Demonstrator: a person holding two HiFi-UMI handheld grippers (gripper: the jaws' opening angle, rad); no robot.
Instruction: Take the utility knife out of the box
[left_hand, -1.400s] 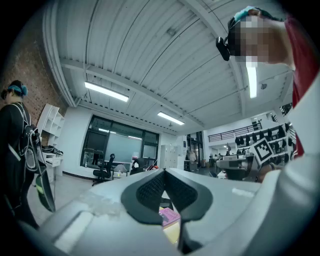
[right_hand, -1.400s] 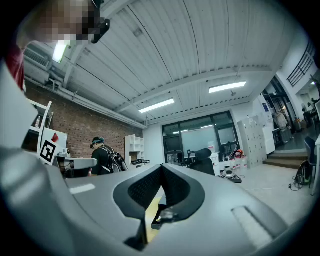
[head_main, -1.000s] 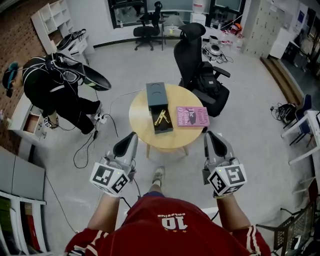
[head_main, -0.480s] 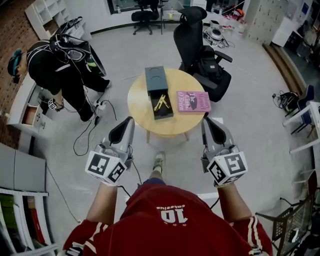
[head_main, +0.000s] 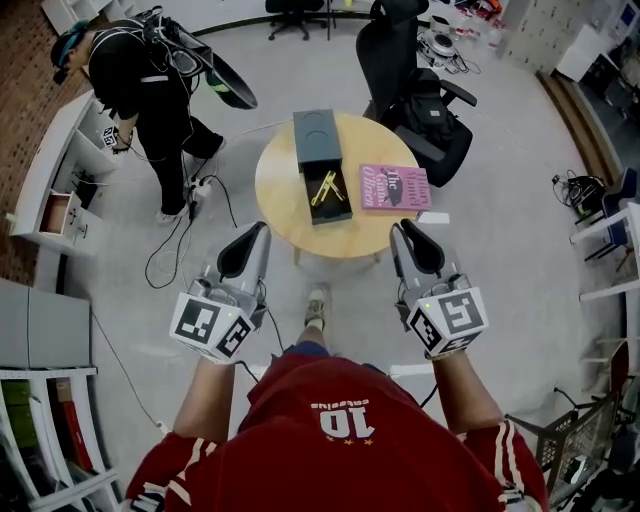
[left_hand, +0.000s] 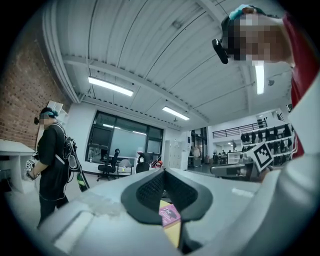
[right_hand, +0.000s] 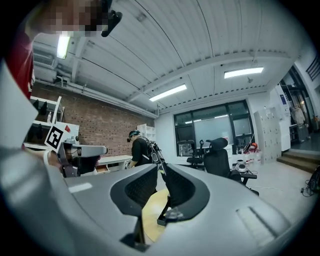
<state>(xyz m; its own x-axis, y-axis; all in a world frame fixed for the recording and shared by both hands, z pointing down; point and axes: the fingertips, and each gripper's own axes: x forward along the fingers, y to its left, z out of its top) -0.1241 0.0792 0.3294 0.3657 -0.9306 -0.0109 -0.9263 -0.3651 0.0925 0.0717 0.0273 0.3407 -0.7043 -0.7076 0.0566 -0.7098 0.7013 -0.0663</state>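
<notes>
Hovering before the round table (head_main: 278, 205), left gripper (head_main: 251, 234) clenched empty, right gripper (head_main: 403, 232) jaws just opening on nothing, yellow utility knife (head_main: 326, 187) in open box (head_main: 315, 140)

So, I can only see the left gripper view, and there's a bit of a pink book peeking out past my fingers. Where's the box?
Observer: In the head view, the dark rectangular box sits on the round wooden table, just left of that pink paperback book.
Operator: Is the knife still inside it?
Observer: Yes. The head view shows a yellow utility knife lying in the open end of the box, the end nearest you.
</notes>
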